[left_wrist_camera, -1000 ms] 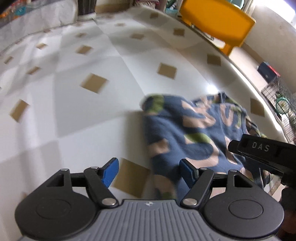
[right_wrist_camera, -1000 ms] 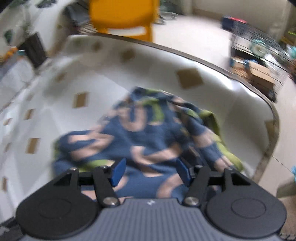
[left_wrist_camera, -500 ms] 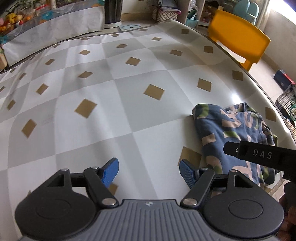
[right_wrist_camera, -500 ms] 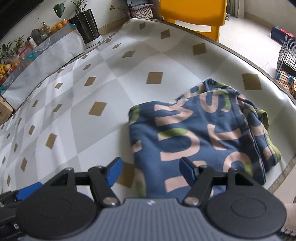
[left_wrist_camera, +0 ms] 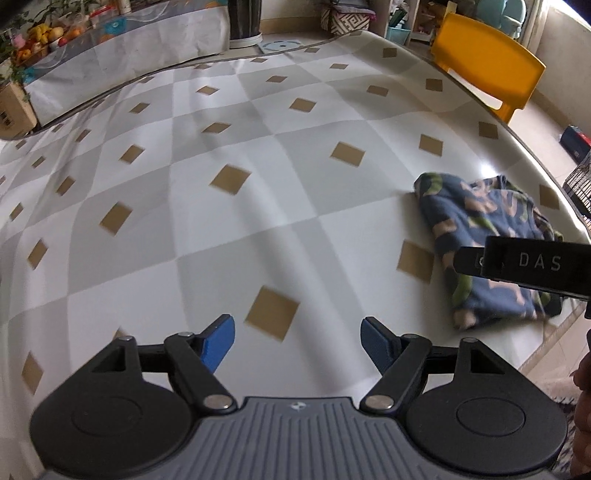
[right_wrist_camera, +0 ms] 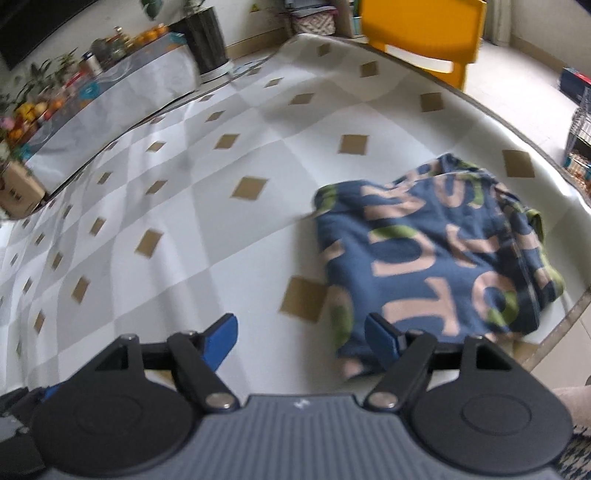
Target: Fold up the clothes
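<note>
While the folded garment lies at the worktop's near right edge, both tools, left and right, hang spread and empty, jaws just widened, over bare cloth leftward.

Both wrist views angled down over checkered white-and-grey tabletop, sharing folded blue letter-print garment near right edge, yellow plastic chair beyond.

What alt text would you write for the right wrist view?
A folded blue garment with pink and green letters lies near the right edge of a table covered by a checked tablecloth. The right gripper is open above the cloth, holding nothing. A yellow chair stands behind the table.
</note>
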The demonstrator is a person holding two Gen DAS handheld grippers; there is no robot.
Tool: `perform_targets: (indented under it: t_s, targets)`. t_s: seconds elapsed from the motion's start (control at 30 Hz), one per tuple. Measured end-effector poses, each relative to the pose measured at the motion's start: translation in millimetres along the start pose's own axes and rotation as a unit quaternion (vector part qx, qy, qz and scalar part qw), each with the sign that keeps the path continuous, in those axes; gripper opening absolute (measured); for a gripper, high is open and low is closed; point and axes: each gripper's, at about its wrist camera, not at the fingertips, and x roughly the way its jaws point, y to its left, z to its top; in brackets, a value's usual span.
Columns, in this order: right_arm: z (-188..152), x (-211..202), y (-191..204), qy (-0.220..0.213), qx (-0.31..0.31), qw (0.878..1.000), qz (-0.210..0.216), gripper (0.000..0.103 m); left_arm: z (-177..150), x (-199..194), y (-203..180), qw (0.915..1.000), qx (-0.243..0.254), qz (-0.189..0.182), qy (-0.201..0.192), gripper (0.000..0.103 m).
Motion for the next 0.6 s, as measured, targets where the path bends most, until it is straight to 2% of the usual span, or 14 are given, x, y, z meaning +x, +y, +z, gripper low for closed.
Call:
perform_targets:
  t_s: [0.23, 0.4, 0.6]
  targets:
    - [-44, -14, 50, -0.013, -0.077, 0.997, 0.023, 0.077, -44, -26, 52, 0.9987, -0.047, 0.016, -0.001, 0.078]
    - [-75, -6, 77, 0.004, -0.096, 0.995, 0.027, 0.077, -75, -38, 93, 0.9953, -0.087, 0.044, 0.001, 0.078]
    - [-117, 10, 115, 0.023, -0.176, 0.984, 0.015, 0.077, -104, -43, 131, 0.9902, -0.125, 0.063, 0.009, 0.078]
